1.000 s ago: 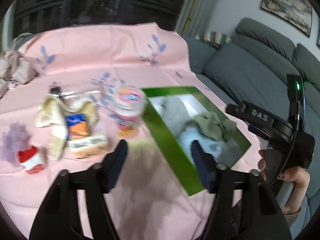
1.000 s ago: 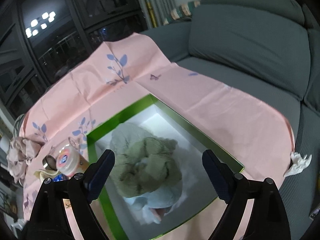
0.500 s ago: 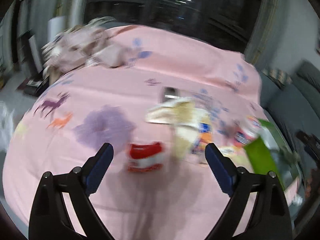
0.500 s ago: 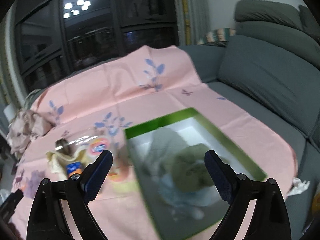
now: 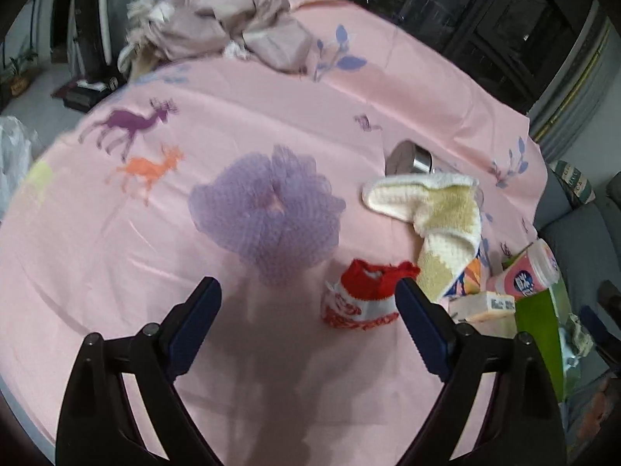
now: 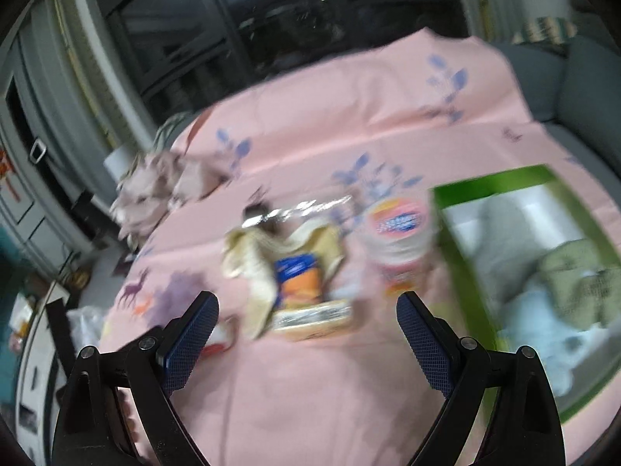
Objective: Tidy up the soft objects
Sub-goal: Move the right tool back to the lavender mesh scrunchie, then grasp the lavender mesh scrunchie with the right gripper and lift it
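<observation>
Ahead of your left gripper (image 5: 306,306): the red and white sock (image 5: 363,297) lies just beyond the fingertips, nearer the right finger, not touched. Your jaws have just been opening and stand wide apart with nothing between them.
Purple mesh puff (image 5: 268,206): it sits further out, left of centre, flat on the pink cloth (image 5: 233,124). It looks like the other loose soft piece within this gripper's reach.
Cream and yellow towel (image 5: 434,213): it lies ahead and to the right, draped partly over a boxed packet (image 5: 483,306), so it probably needs lifting clear and not dragging.
Green box (image 6: 504,182): it stands to the right of your right gripper (image 6: 306,310), holding an olive cloth (image 6: 578,272) and pale fabrics, which suggests it is the collecting place for soft things.
Right gripper: its jaws are spread wide and empty, aimed at the towel and packets; this view is blurred.
Hard items: a pink-lidded jar (image 6: 399,229) stands just left of the green box wall, a metal-capped container (image 5: 411,157) lies beyond the towel; these likely stay out.
Crumpled beige garment (image 5: 217,23): it lies far out, at the cloth's far edge, well apart from both grippers.
Count, soft pieces outside the box: four, namely one sock, one puff, one towel, one garment.
Count, grippers: two, both empty.
</observation>
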`<state>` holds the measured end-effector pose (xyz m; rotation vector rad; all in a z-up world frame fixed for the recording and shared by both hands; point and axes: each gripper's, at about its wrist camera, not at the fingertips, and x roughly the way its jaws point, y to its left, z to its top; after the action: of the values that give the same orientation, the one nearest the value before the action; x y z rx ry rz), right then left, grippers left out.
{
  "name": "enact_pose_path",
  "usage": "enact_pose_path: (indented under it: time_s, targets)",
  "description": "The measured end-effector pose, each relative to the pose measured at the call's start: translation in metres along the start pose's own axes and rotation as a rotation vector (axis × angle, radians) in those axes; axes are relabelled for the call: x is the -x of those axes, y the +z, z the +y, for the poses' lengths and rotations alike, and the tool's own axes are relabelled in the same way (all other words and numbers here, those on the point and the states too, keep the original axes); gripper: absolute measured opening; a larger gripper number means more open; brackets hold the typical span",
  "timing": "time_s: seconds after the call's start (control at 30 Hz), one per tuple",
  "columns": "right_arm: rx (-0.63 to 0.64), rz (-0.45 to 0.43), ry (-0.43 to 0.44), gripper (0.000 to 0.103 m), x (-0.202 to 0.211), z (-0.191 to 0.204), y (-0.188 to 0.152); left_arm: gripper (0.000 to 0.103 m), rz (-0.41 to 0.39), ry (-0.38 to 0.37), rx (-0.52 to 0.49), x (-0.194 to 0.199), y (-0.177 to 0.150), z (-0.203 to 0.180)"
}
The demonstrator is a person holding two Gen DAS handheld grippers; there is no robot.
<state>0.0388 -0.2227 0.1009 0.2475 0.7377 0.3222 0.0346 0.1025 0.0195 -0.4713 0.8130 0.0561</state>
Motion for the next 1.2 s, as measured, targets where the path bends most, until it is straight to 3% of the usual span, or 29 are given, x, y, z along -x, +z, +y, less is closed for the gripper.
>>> enact_pose_path:
  time_s: [0.13, 0.23, 0.3, 0.4, 0.5, 0.67, 0.77, 0.83, 0.9, 0.97, 1.1, 1.2]
  targets:
    - [0.059, 0.088, 0.11, 0.093, -0.027, 0.041, 0.005, 0.084, 0.016, -0.011, 0.011, -0.002, -0.001, 0.002]
    - [0.073, 0.172, 0.19, 0.093, -0.056, 0.067, 0.007, 0.076, 0.054, -0.063, 0.013, -0.006, -0.001, 0.001]
    - [0.075, 0.243, 0.227, 0.09, -0.082, 0.084, 0.009, 0.069, 0.038, -0.052, 0.003, -0.005, 0.003, 0.004]
    - [0.093, 0.337, 0.253, 0.083, -0.117, 0.107, 0.012, 0.069, 0.01, 0.02, 0.068, -0.007, 0.014, 0.024]
    - [0.103, 0.404, 0.263, 0.081, -0.147, 0.128, 0.01, 0.061, 0.06, 0.021, 0.138, -0.02, 0.019, 0.043]
    - [0.148, 0.487, 0.227, 0.079, -0.195, 0.158, 0.004, 0.061, 0.107, 0.003, 0.158, -0.034, 0.023, 0.046]
    - [0.16, 0.538, 0.2, 0.071, -0.22, 0.166, -0.005, 0.06, 0.133, -0.024, 0.18, -0.04, 0.024, 0.048]
    - [0.149, 0.557, 0.191, 0.066, -0.23, 0.165, -0.009, 0.053, 0.127, -0.025, 0.187, -0.04, 0.024, 0.05]
    - [0.154, 0.582, 0.199, 0.047, -0.237, 0.163, -0.013, 0.04, 0.128, -0.015, 0.194, -0.044, 0.024, 0.052]
    - [0.144, 0.61, 0.209, 0.032, -0.242, 0.159, -0.018, 0.033, 0.119, -0.017, 0.191, -0.043, 0.024, 0.051]
    - [0.125, 0.58, 0.253, 0.022, -0.237, 0.151, -0.021, 0.017, 0.125, -0.062, 0.188, -0.041, 0.024, 0.049]
    - [0.113, 0.568, 0.311, 0.019, -0.226, 0.15, -0.021, 0.015, 0.078, -0.066, 0.172, -0.033, 0.029, 0.046]
